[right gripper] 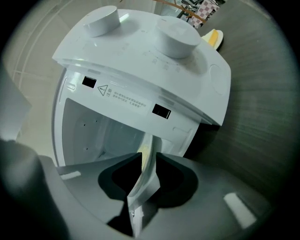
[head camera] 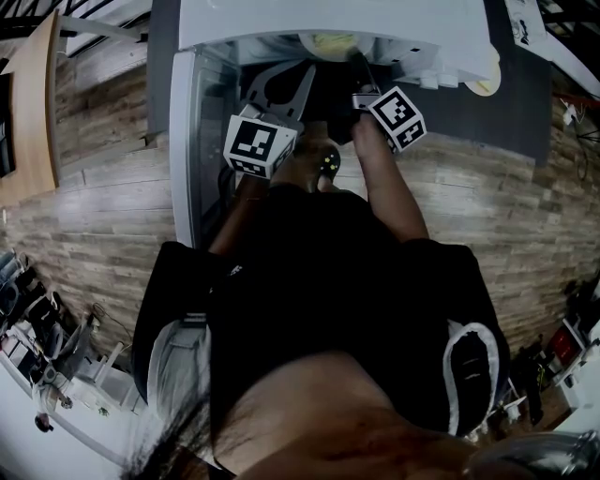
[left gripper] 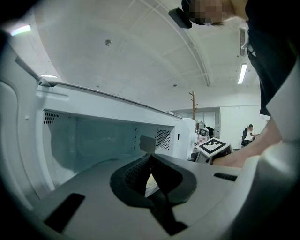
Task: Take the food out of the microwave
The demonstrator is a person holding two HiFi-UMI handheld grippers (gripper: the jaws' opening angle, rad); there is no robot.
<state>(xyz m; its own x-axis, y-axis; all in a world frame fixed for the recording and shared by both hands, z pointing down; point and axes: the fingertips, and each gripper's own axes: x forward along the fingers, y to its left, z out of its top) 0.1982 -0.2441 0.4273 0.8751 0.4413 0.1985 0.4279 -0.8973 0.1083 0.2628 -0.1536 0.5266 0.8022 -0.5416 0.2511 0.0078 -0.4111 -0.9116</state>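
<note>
Inside the open microwave [head camera: 281,21], the head view shows yellow food [head camera: 328,42] beyond the left claw [head camera: 286,82] and right claw [head camera: 360,70], the left gripper view shows its claw pinched shut at the cavity mouth, and the right gripper view shows its claw clamping the food's white plate [right gripper: 146,185] by the rim.

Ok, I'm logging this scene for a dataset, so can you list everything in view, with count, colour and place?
microwave: one, white, on the dark surface, door swung open
knobs: two, white, on its control panel
plate: one, white, seen edge-on at the microwave's mouth
food: pale yellow, in the opening; kind unclear
small object: one, yellow and white, beside the microwave
dark surface: one, dark grey, under the microwave
floor: wood planks, all around
marker cubes: two, black and white, one on each gripper
left gripper: grey, jaws shut, at the opening
right gripper: grey, jaws closed on the plate's rim
forearms: two, bare, reaching forward
</note>
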